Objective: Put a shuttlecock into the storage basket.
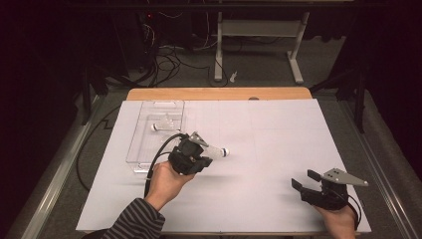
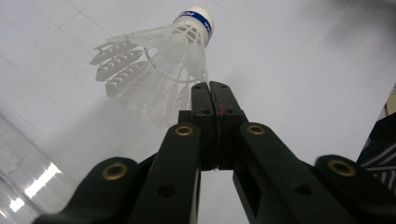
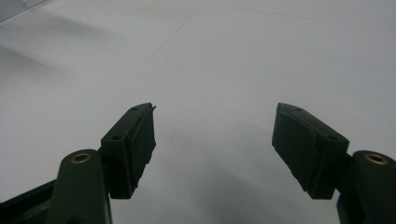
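Shuttlecock (image 2: 159, 60) skirt edge hidden between jaws

Blue band on shuttlecock (image 2: 161, 60) cork has white lettering, cut off and blurred, unreadable. No other text, labels or numbers legible anywhere.

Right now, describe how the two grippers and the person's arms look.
Both grippers are black with two jaws on linked arms with brass-coloured pivots. The left gripper trails a black cable; the right gripper carries a grey three-cornered plate. The left forearm wears a dark sleeve with thin pale stripes.
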{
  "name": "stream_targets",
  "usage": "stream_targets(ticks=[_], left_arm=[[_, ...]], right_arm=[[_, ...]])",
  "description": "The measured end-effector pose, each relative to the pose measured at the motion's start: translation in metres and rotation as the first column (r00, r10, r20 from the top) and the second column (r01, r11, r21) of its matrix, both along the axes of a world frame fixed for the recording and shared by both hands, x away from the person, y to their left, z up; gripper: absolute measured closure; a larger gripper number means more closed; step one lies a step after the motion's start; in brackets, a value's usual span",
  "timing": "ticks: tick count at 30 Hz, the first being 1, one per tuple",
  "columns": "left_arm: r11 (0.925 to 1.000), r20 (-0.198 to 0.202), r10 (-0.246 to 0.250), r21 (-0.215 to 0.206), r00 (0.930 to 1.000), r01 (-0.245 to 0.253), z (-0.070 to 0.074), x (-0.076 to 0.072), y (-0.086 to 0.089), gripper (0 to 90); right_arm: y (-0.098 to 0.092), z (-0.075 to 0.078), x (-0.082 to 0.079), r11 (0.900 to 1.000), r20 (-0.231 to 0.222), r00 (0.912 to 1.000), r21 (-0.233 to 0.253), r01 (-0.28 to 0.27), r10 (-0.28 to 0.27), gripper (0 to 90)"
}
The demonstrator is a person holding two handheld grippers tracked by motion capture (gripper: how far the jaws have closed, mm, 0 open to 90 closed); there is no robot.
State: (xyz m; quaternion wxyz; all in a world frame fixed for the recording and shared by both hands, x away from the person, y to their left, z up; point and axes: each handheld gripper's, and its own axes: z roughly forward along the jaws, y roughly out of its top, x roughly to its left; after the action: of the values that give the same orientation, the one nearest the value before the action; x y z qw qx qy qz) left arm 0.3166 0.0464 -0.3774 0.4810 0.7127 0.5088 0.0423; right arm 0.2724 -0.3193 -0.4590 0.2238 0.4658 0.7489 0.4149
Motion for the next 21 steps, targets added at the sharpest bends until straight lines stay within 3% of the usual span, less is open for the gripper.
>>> stream_targets(ticks=[21], left_arm=[[0.9989, 0.012, 0.046, 0.000, 0.9988, -0.046, 0.005, 0.000, 0.022, 89.6]], right_arm=[[0.000, 0.000, 0.000, 1.000, -0.002, 1.0000, 0.000, 0.000, 0.000, 30.8]])
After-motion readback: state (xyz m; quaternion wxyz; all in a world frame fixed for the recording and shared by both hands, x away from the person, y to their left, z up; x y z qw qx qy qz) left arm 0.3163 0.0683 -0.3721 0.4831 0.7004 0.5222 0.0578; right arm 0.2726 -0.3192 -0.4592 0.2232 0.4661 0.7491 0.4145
